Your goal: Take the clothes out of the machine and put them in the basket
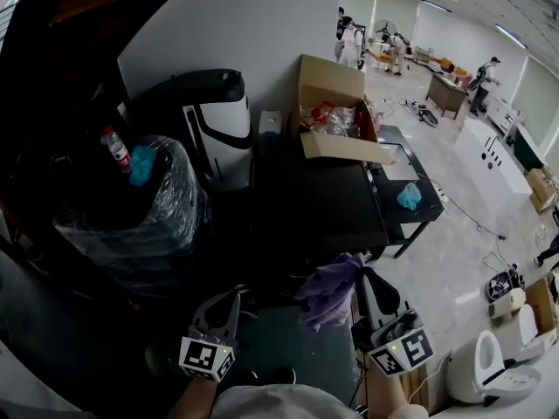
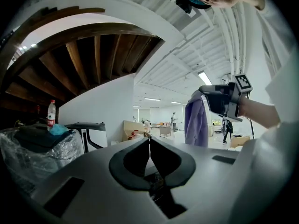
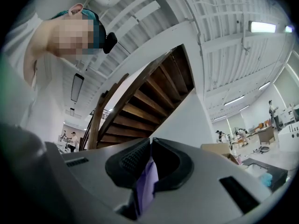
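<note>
Right hand-held gripper (image 3: 150,142) pinches limp, crumpled purple cloth (image 3: 146,183).

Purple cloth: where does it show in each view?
Head view: purple cloth low, just right of centre.
Left gripper view: right of centre, hanging.
Right gripper view: bottom centre, pinched between the jaws.
Shared landmark: cardboard box.

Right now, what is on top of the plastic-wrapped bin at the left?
A red-labelled bottle and a crumpled teal item rest on top of the bin. Its contents are hidden under the wrap.
</note>
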### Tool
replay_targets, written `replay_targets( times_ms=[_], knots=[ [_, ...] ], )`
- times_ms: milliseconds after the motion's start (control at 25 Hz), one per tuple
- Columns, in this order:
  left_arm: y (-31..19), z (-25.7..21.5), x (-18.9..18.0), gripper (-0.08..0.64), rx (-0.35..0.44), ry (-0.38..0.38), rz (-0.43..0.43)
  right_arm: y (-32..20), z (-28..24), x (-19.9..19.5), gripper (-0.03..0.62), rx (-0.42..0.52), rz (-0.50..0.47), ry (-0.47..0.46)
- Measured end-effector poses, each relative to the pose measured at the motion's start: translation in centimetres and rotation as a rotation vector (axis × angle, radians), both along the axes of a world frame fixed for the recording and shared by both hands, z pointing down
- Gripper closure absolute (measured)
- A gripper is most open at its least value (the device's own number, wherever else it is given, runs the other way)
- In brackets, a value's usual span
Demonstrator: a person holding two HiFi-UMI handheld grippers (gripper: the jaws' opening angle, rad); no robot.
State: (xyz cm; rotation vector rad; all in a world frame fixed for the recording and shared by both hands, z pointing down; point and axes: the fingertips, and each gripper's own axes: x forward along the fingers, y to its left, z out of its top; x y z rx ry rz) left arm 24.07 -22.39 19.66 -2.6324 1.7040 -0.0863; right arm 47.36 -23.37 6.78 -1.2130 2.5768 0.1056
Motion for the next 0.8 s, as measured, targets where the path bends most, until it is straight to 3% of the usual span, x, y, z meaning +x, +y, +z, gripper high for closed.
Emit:
replay_targets(
  times_ms=[320,800],
  knots=[
    [2.7,0.1,-6.5,0.538,0.001,0.02,-0.196,-0.3,0.4,-8.0,0.566,-0.011,-0.254,-0.008],
    [10.9,0.3,-21.9,0.538,0.019,0.025,-0.529,2.7,2.8,-24.7,0.566,-0.071,-0.592,0.031]
  ],
)
